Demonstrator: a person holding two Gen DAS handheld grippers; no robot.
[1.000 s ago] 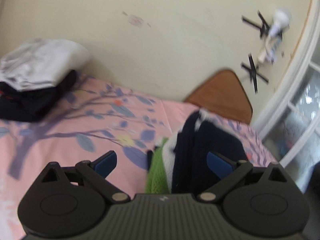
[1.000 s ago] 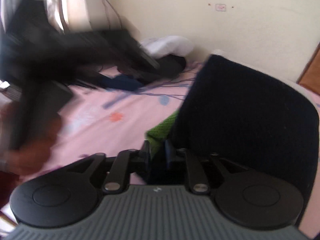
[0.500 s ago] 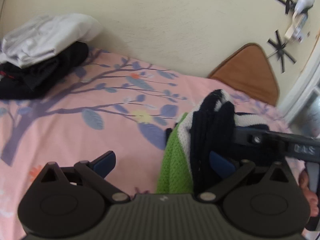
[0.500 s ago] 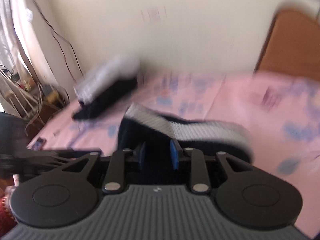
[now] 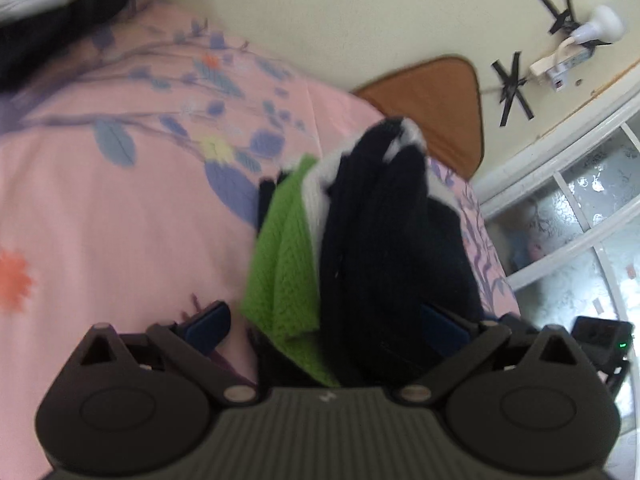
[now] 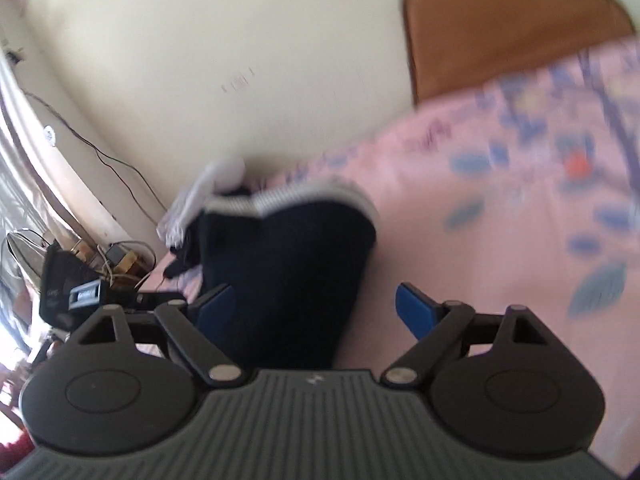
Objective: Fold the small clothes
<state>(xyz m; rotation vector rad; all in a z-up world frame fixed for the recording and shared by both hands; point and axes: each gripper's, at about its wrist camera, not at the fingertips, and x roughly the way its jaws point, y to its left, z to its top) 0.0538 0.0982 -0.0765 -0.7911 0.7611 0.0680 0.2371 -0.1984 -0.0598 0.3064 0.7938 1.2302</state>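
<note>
One dark folded garment [image 6: 288,280] lengthwise between right claw [image 6: 316,312] wide-open fingers.

Bare pink bed [image 5: 120,208] left of folded clothes pile [image 5: 360,240], headboard [image 5: 436,100] behind, dark bundle [image 5: 52,48] far left corner.

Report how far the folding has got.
Done: a dark garment with a striped band sits folded on the green cloth. In hand: nothing; the right tongs have just been opening around it, and the left tongs are open. Left: unclear; the far pile is blurred.
</note>
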